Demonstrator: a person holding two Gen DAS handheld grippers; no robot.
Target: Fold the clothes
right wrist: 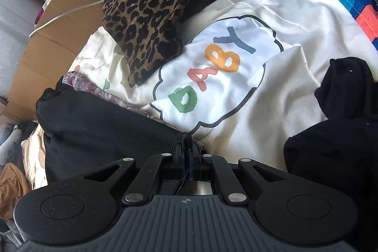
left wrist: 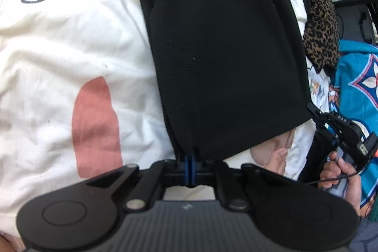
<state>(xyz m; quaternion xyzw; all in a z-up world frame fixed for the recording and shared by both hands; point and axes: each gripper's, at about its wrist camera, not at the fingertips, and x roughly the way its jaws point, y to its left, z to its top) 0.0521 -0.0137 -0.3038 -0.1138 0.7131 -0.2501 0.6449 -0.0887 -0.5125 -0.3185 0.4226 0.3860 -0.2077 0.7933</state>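
A black garment (left wrist: 224, 51) lies as a long folded strip across the cream bedspread (left wrist: 59, 51). My left gripper (left wrist: 190, 158) is shut on its near edge. In the left wrist view my right gripper (left wrist: 315, 113) pinches the garment's right corner, held by a hand (left wrist: 340, 176). In the right wrist view my right gripper (right wrist: 186, 152) is shut on the corner of the black garment (right wrist: 106, 131), which stretches off to the left.
A folded leopard-print garment (right wrist: 153, 15) lies on the bedspread (right wrist: 295, 23) with its "BABY" print. Another black cloth (right wrist: 342, 129) lies at the right. A teal patterned blanket (left wrist: 356, 86) lies beyond. Cardboard boxes (right wrist: 59, 39) stand beside the bed.
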